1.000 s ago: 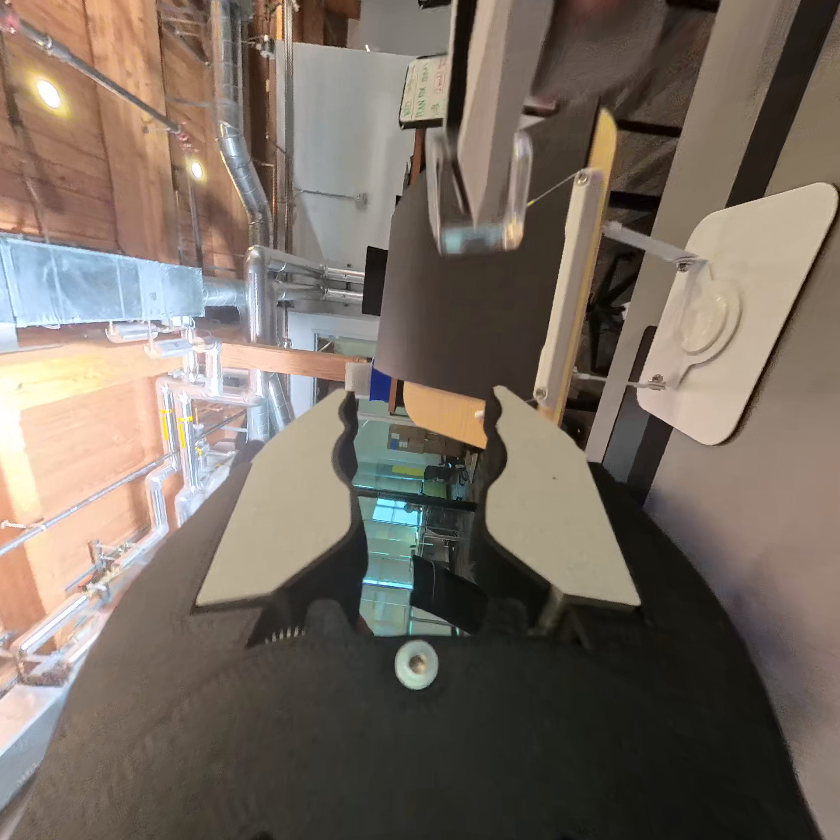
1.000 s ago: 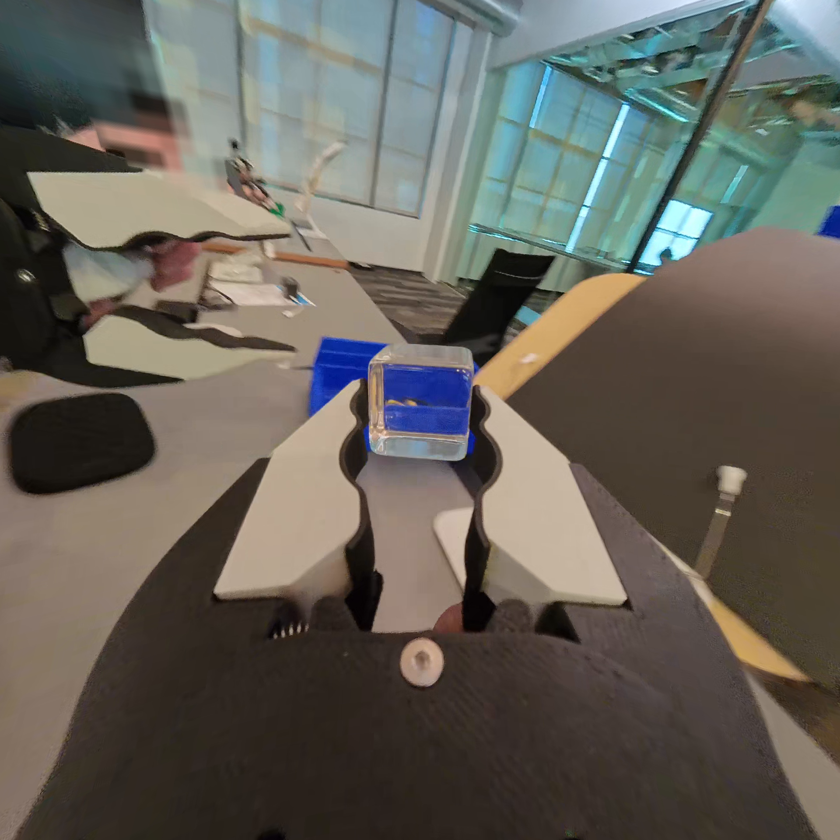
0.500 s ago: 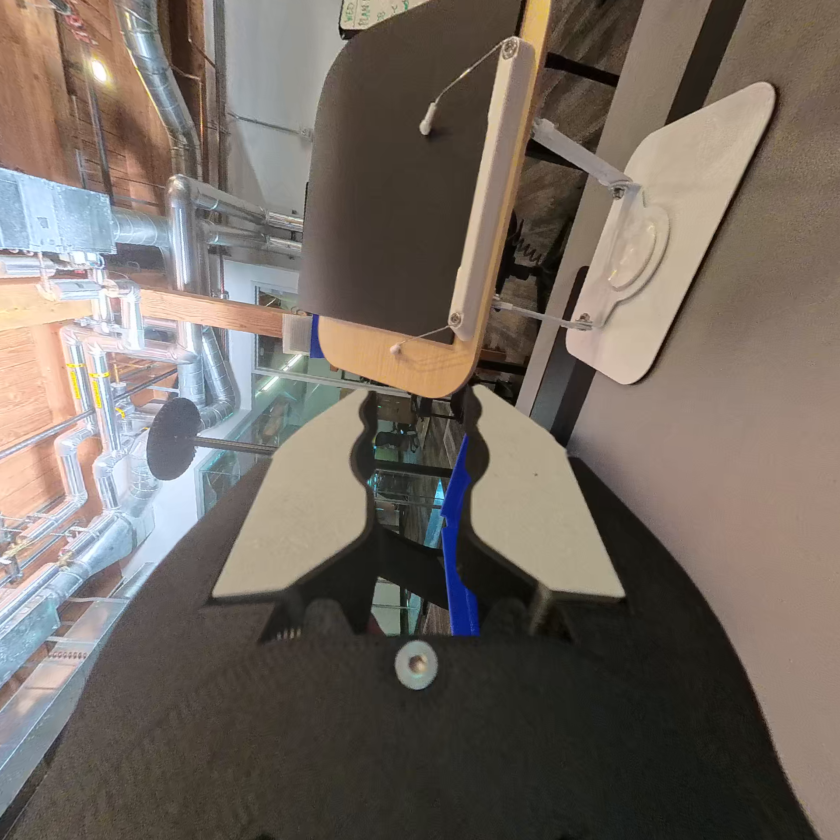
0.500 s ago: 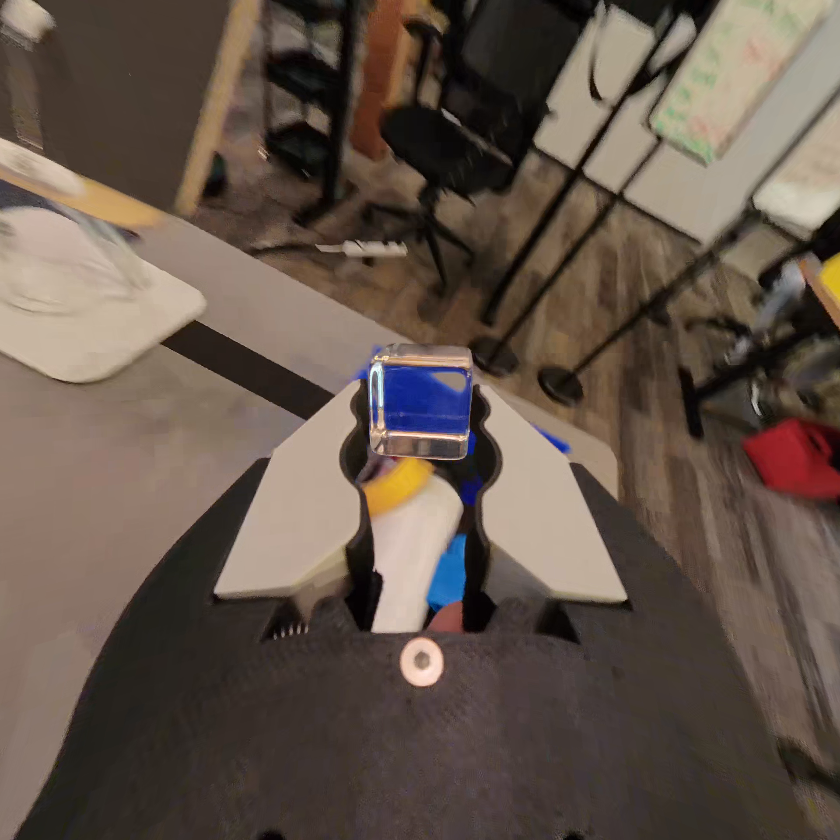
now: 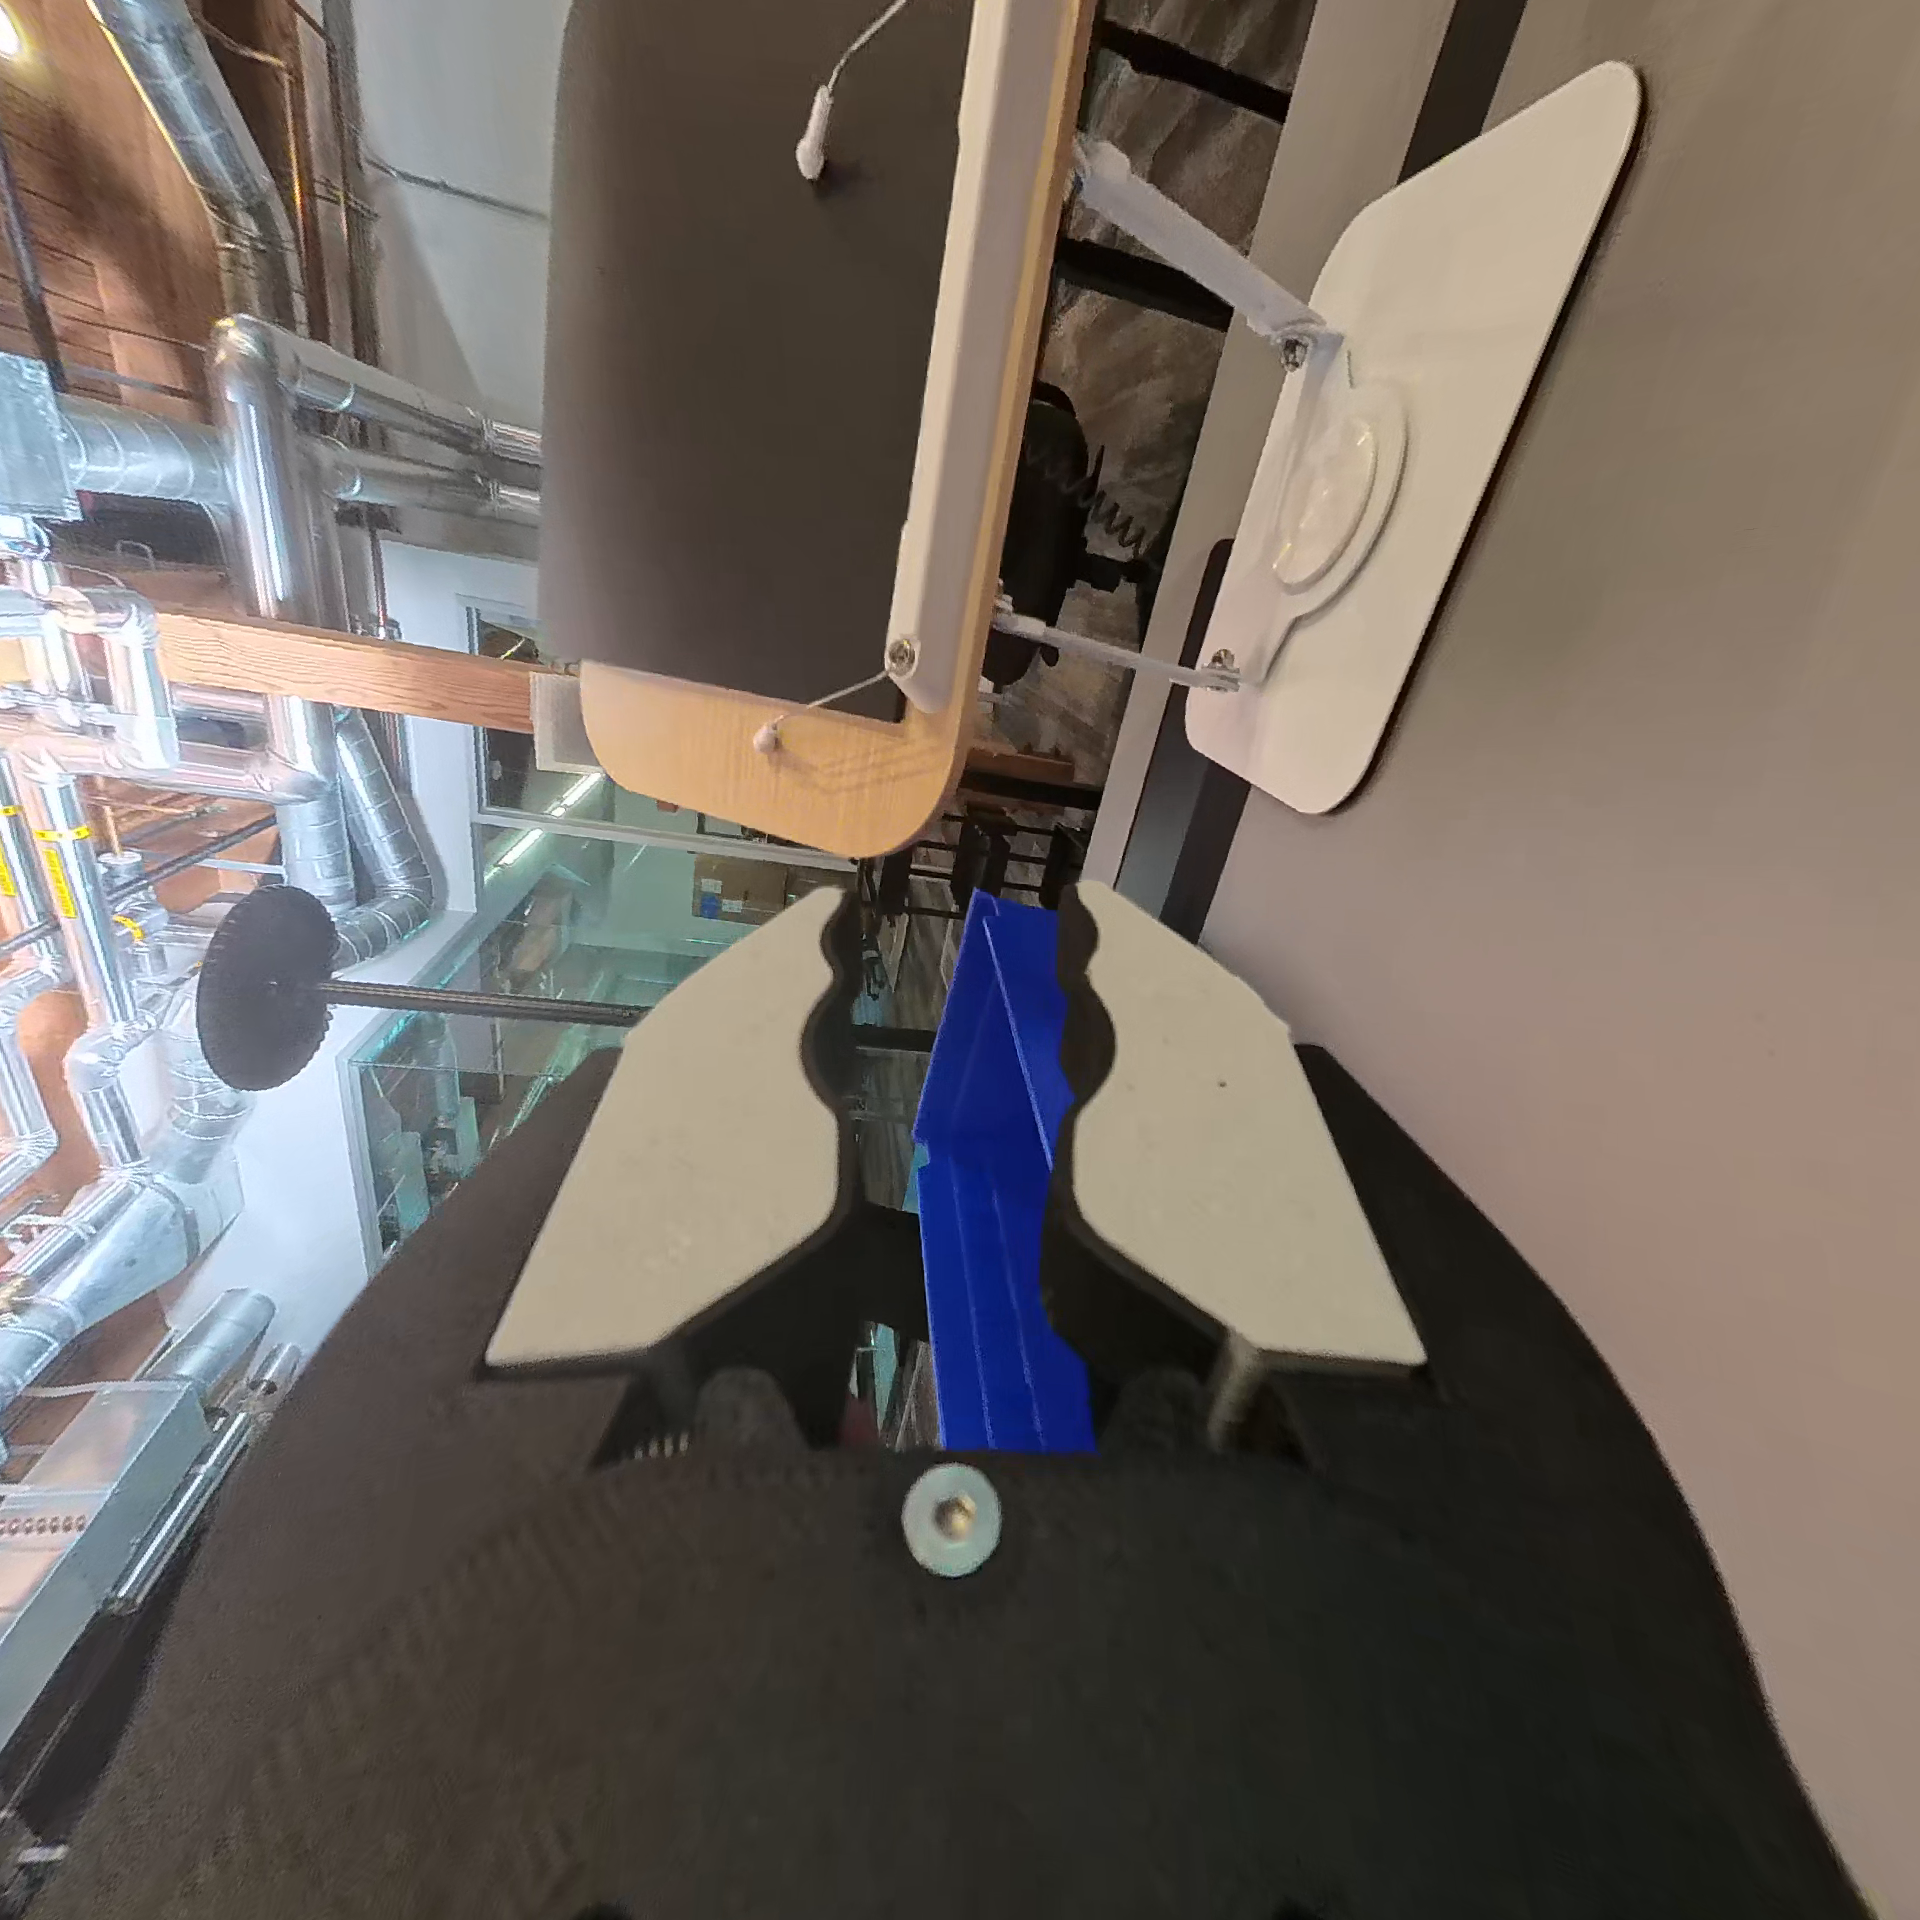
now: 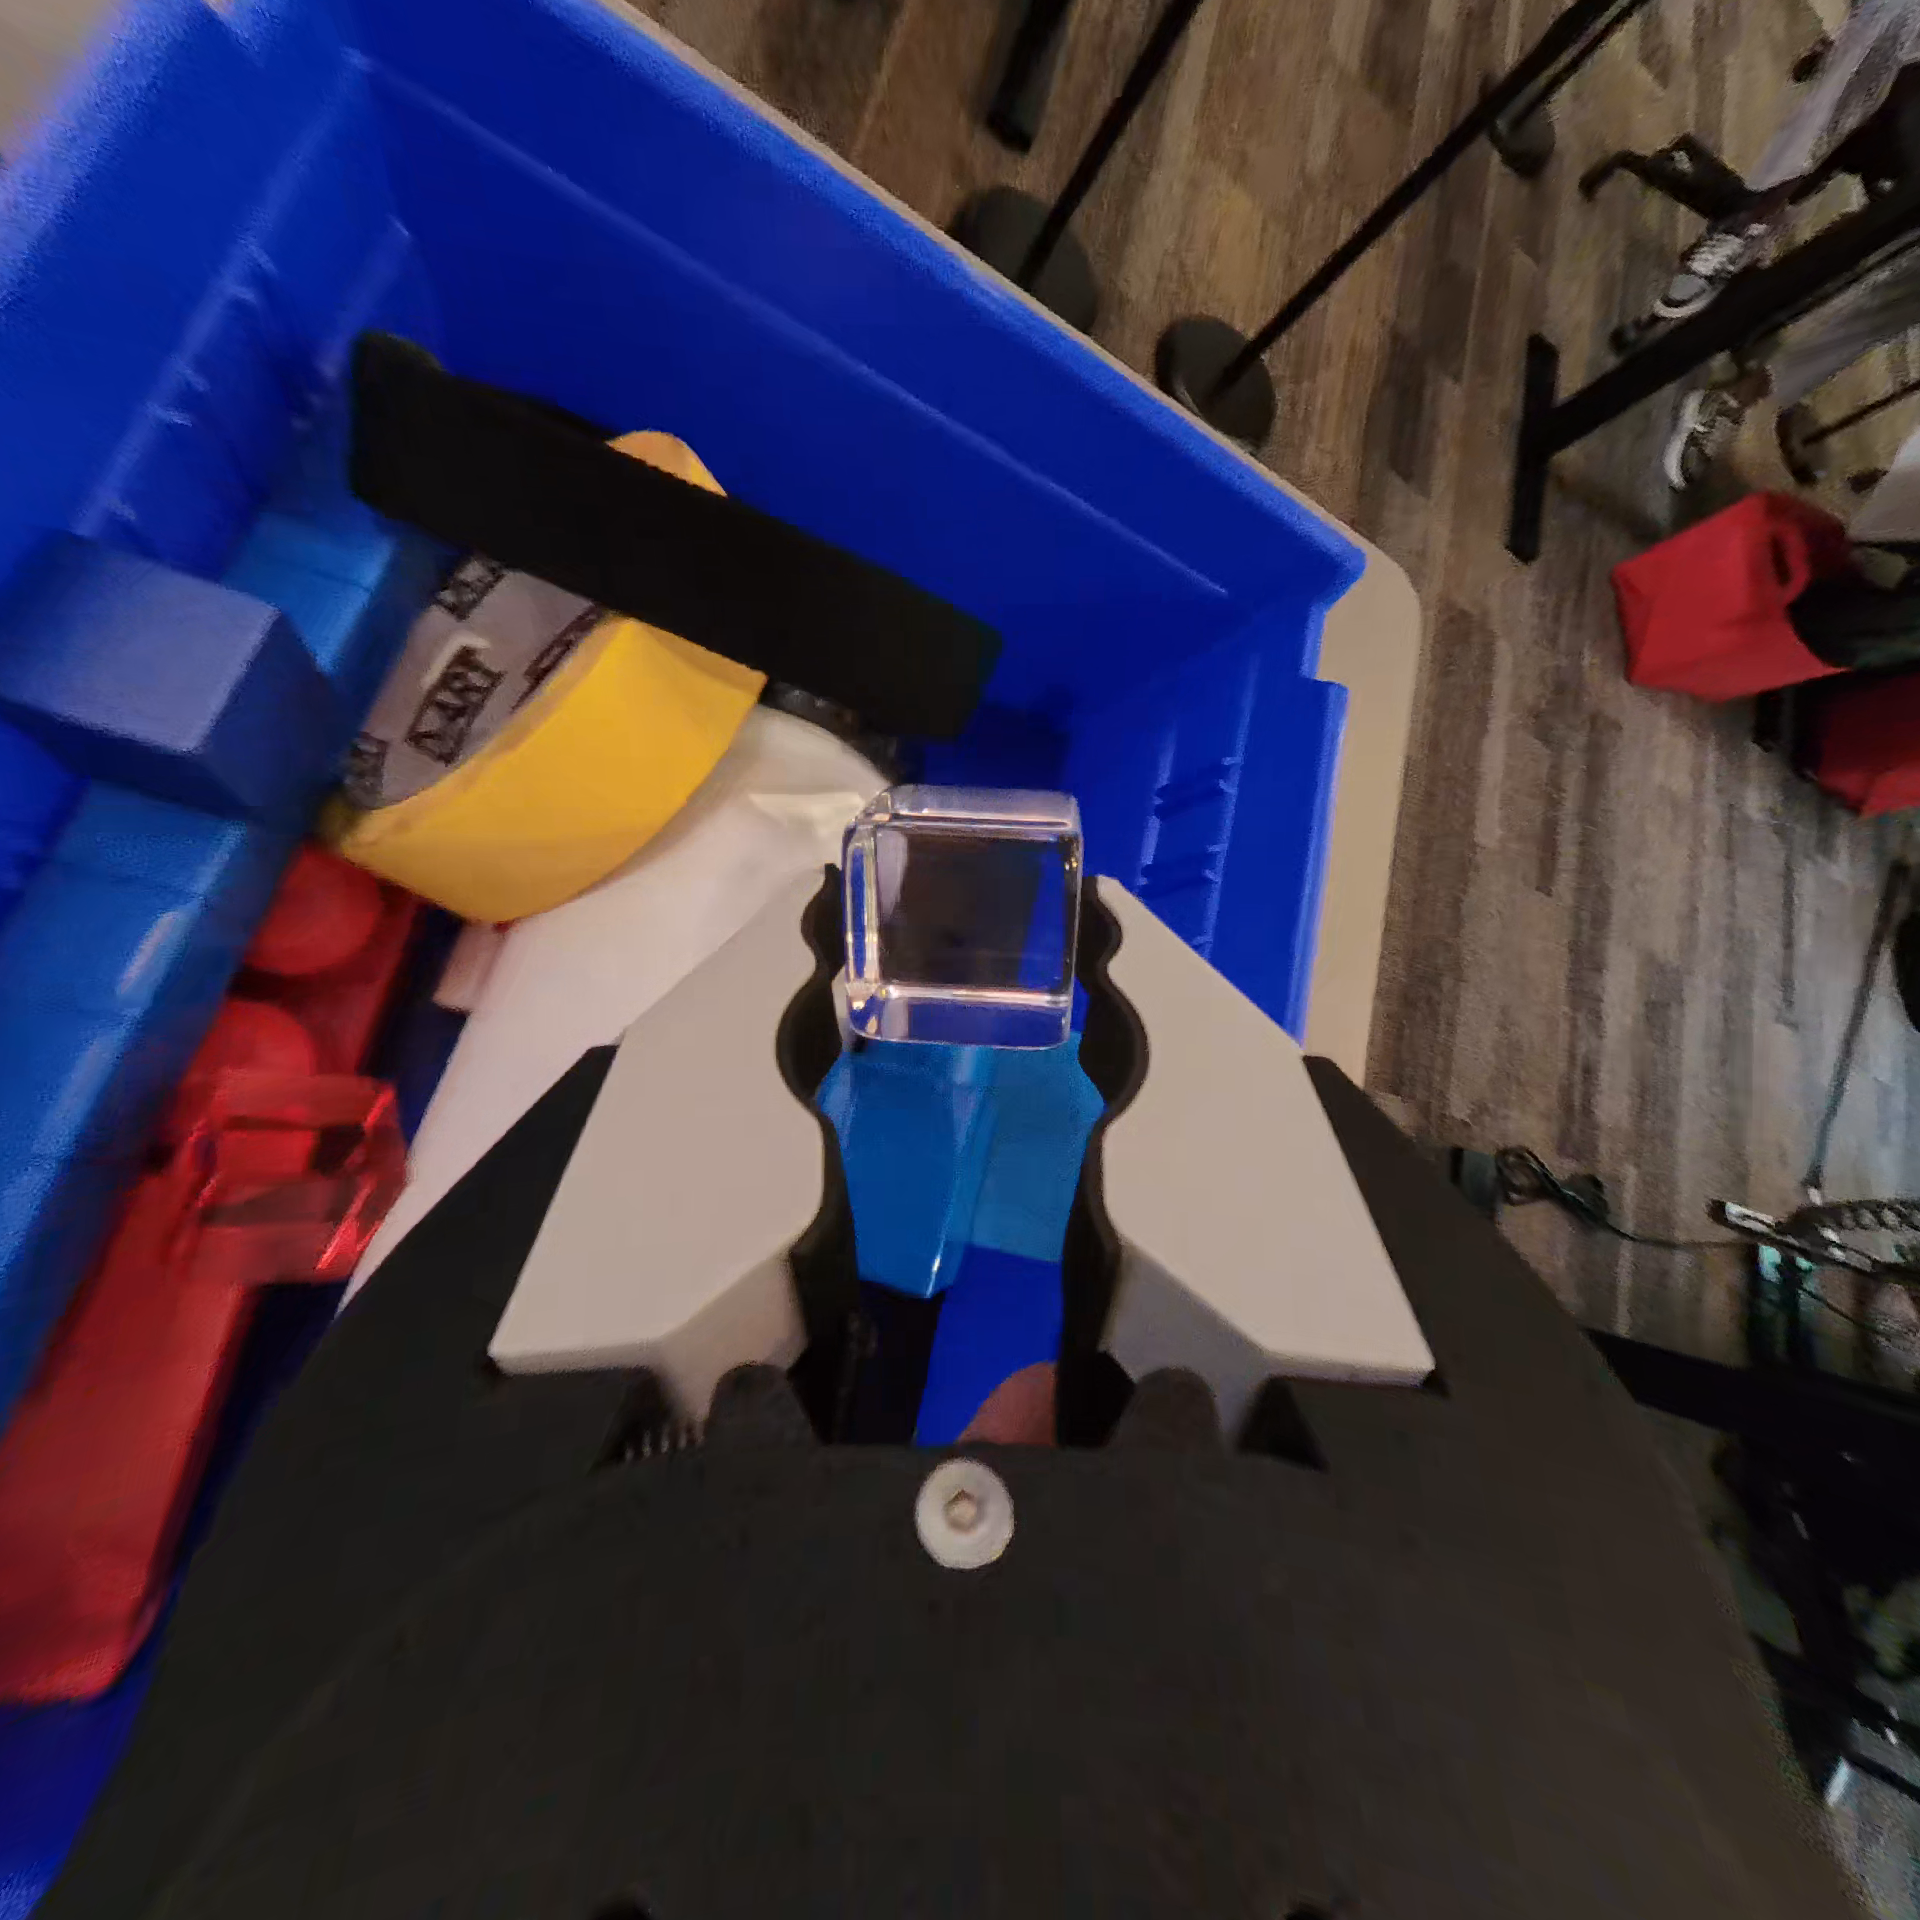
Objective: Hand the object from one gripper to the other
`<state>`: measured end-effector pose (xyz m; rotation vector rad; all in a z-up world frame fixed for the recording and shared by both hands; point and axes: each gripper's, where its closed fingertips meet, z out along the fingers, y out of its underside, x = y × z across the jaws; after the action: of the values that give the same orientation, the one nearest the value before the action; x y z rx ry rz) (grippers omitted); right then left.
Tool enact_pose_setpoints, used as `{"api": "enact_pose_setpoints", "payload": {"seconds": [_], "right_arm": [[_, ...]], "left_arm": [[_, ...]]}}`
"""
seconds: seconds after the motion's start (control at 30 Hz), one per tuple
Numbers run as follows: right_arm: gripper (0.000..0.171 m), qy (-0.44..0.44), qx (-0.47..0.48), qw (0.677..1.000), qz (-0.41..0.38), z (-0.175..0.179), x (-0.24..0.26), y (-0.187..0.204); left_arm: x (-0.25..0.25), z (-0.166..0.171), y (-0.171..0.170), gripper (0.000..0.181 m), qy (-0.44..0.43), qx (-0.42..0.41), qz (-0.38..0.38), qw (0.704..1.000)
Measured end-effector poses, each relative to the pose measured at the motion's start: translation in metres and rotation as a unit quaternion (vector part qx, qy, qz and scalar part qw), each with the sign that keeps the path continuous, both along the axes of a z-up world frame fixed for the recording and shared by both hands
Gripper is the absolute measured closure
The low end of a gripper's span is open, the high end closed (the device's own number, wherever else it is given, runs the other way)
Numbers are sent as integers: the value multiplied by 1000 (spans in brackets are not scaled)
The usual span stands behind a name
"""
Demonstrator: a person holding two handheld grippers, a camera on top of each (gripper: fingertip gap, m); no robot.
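The right hand-held gripper [image 6: 961, 935] grasps a clear cube [image 6: 961, 930] right at its fingertips, so most of the cube stands proud of the pads, probably to leave its faces free for a release. It hangs above the blue bin [image 6: 727, 312], over the yellow tape roll [image 6: 582, 769] and red block [image 6: 301, 1164] inside (clutter that could catch a dropped cube). The left hand-held gripper [image 5: 956, 935] is released and empty, rolled sideways beside the grey bench [image 5: 1662, 935], the bin's edge showing through its gap.
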<state>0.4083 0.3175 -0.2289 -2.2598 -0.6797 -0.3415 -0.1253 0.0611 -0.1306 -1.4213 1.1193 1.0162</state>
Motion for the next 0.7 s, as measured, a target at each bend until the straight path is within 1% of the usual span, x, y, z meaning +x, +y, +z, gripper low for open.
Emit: {"api": "enact_pose_setpoints", "payload": {"seconds": [0.1, 0.27, 0.43, 0.5, 0.57, 0.7], "right_arm": [[130, -26, -2, 999, -22, -5, 10, 2], [130, -21, -6, 999, -37, -12, 17, 3], [122, -36, 5, 999, -40, -7, 17, 5], [115, -45, 7, 998, -41, -4, 18, 4], [114, -41, 15, 998, -43, 2, 17, 3], [112, -47, 40, 997, -37, 22, 15, 1]], "left_arm": [[-6, -4, -1, 146, -6, -6, 5, 1000], [-28, 2, -5, 144, -19, 1, 33, 999], [-83, 24, -15, 143, -40, 20, 99, 994], [-109, 31, -18, 143, -43, 20, 131, 990], [-136, 35, -20, 143, -49, 17, 158, 986], [-173, 22, -16, 143, -75, -26, 185, 979]]}}
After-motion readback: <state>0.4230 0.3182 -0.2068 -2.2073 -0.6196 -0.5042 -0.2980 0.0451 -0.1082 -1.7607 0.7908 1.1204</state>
